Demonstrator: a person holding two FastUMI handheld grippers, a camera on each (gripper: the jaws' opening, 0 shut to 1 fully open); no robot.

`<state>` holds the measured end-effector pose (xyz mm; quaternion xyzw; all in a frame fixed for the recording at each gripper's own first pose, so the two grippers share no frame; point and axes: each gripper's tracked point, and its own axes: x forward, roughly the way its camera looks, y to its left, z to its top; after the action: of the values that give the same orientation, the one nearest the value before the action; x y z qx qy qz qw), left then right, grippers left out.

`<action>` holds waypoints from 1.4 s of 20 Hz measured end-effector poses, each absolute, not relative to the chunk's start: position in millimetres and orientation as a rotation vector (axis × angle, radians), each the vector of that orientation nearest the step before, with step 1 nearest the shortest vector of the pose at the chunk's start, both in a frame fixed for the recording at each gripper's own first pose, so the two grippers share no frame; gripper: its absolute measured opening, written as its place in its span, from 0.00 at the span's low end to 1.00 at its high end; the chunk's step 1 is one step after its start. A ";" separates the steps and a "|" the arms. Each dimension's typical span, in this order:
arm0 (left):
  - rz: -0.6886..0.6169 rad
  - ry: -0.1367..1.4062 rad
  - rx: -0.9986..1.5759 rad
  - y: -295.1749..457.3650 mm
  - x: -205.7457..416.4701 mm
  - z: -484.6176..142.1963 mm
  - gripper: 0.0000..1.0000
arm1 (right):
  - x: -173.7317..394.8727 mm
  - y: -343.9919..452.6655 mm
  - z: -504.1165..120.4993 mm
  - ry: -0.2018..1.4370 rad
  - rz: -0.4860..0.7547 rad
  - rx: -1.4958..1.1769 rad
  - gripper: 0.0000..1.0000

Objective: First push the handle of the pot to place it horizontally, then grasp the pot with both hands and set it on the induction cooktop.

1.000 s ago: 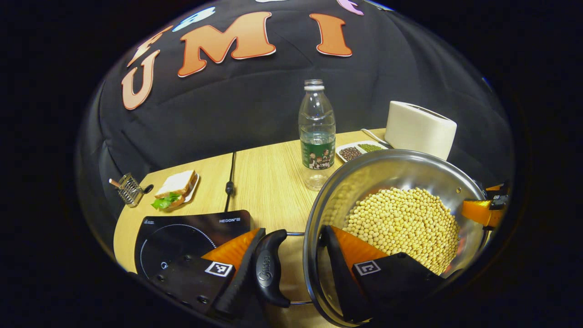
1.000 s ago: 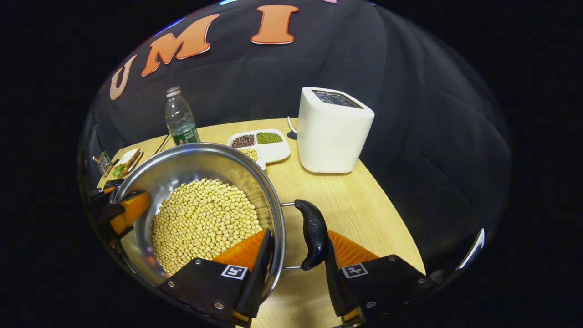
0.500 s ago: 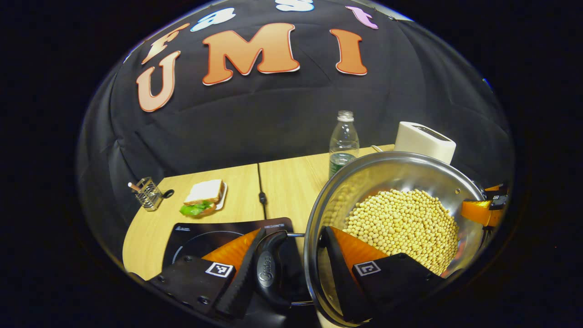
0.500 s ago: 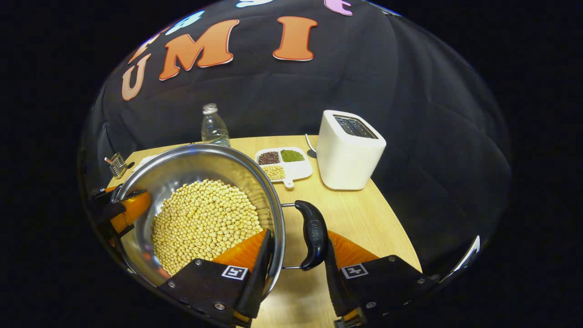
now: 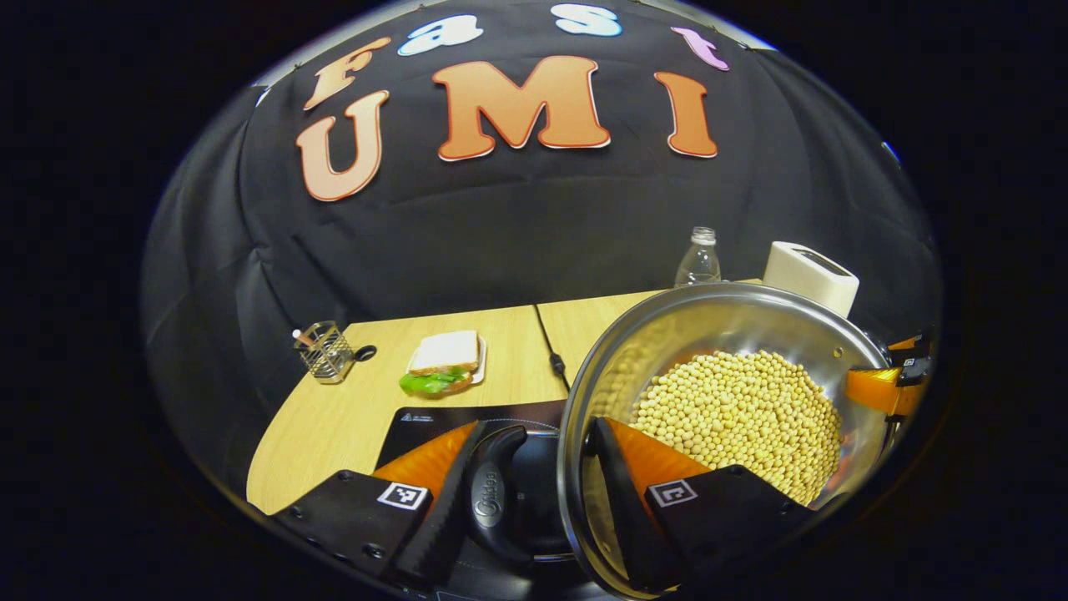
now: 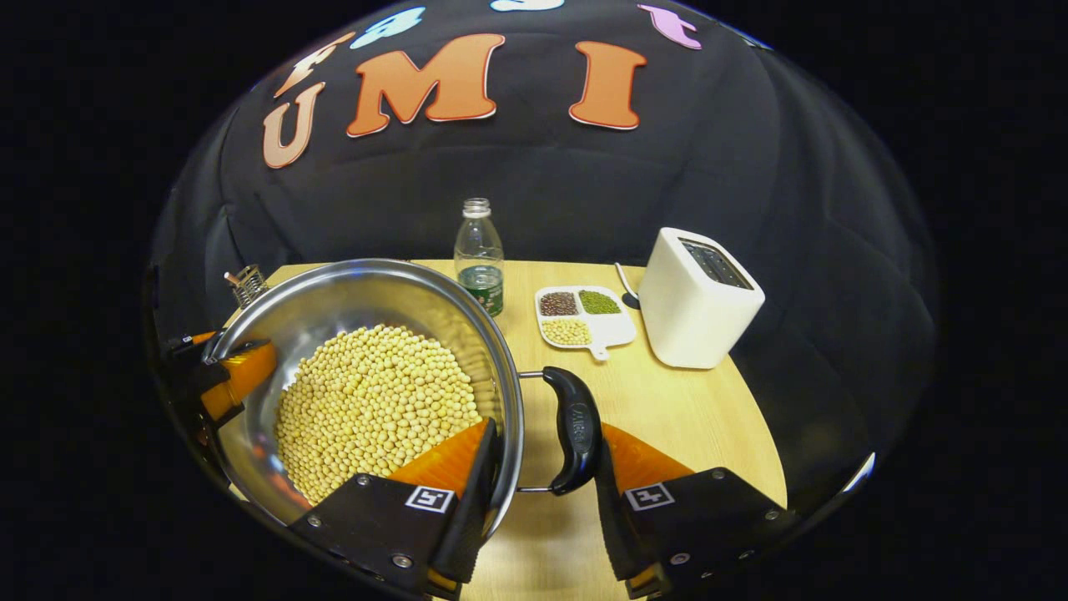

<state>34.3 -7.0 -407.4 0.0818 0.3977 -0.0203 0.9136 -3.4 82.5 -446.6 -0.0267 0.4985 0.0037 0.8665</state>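
While the pot (image 5: 734, 392) hangs between the two sets of tongs, each pair straddles one side of it: one finger inside the rim against the wall, the other outside against the black side handle. The left tongs (image 5: 534, 488) pinch the rim and left handle (image 5: 492, 492) together; the right tongs (image 6: 542, 459) do the same at the right handle (image 6: 574, 430). That two-sided hold makes sense, I would say, since the pot is loaded with pale yellow beans (image 6: 375, 401) and a single grip would let it tip. Both handles lie level, so the pushing step looks done, and this is the carry.

Under the left tongs, near the front edge of the worktop (image 5: 350, 417), the black cooktop (image 5: 467, 416) lies partly beneath the pot; whether the pot has touched down I cannot tell.

Toward the back edge stand a clear bottle (image 6: 478, 250), a white tray of sorted beans (image 6: 584, 317) and a white toaster (image 6: 701, 300). Further left sit a sandwich (image 5: 442, 363) and a small wire holder (image 5: 324, 352), and a cord (image 5: 549, 351) runs back from the cooktop. Black cloth closes the booth behind.
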 end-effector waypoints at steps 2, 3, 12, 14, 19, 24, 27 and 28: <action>-0.022 0.823 0.165 4.9 28.8 -406.5 0.81 | -1.2 92.6 -446.2 1.049 0.029 -0.072 0.60; -0.011 0.825 0.165 11.2 27.1 -405.3 0.81 | 2.7 99.9 -447.9 1.046 0.038 -0.078 0.60; 0.100 0.811 0.184 77.3 15.1 -382.8 0.81 | 0.0 167.1 -447.0 1.040 0.138 -0.057 0.60; 0.123 0.814 0.192 94.8 11.6 -380.7 0.81 | -0.1 182.4 -448.8 1.048 0.155 -0.054 0.60; 0.169 0.821 0.190 131.8 11.8 -376.7 0.81 | 8.3 218.5 -445.2 1.041 0.202 -0.061 0.60; 0.202 0.821 0.199 156.7 10.2 -360.9 0.81 | 14.8 245.0 -437.0 1.028 0.242 -0.050 0.60; 0.214 0.825 0.210 166.5 11.4 -357.8 0.78 | 14.8 257.1 -438.1 1.032 0.259 -0.049 0.60; 0.216 0.828 0.215 169.4 11.0 -358.1 0.78 | 15.3 259.0 -438.9 1.035 0.262 -0.046 0.60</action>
<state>11.0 169.4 -358.1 0.1041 0.4008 0.1045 0.9042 15.3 259.0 -438.9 -0.0218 0.4933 0.1248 0.8606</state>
